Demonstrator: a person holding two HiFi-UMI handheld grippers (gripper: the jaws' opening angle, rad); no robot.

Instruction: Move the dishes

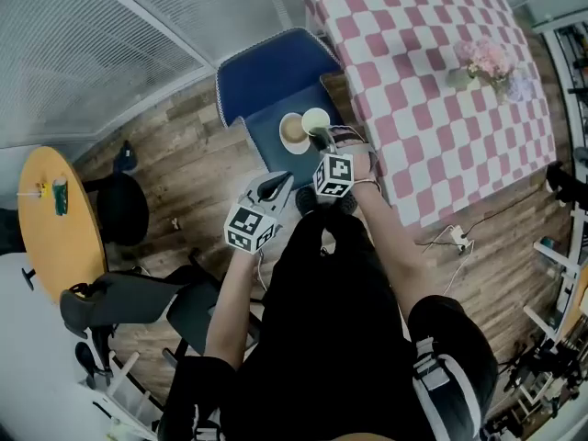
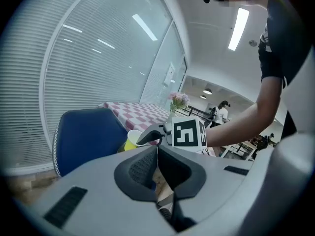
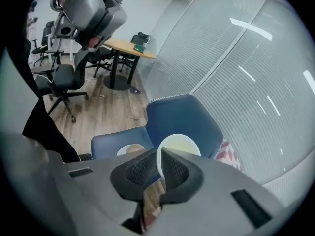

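Note:
A pale yellow cup (image 1: 315,119) is lifted above the seat of a blue chair (image 1: 266,76). My right gripper (image 1: 319,136) is shut on its rim. The right gripper view shows the cup's open mouth (image 3: 180,144) just past the pinching jaws (image 3: 159,156). A round white plate with a brownish middle (image 1: 293,133) lies on the chair seat beside the cup, also visible as plate (image 3: 129,150). My left gripper (image 1: 278,185) hangs nearer to me, left of the right one, shut and empty (image 2: 157,152). From it I see the cup (image 2: 131,139) and the right gripper's marker cube (image 2: 189,133).
A table with a pink-and-white checked cloth (image 1: 441,90) stands right of the chair, with a vase of flowers (image 1: 489,62) on it. A round wooden table (image 1: 55,232) and black office chairs (image 1: 129,301) are at the left. Window blinds run behind the chair.

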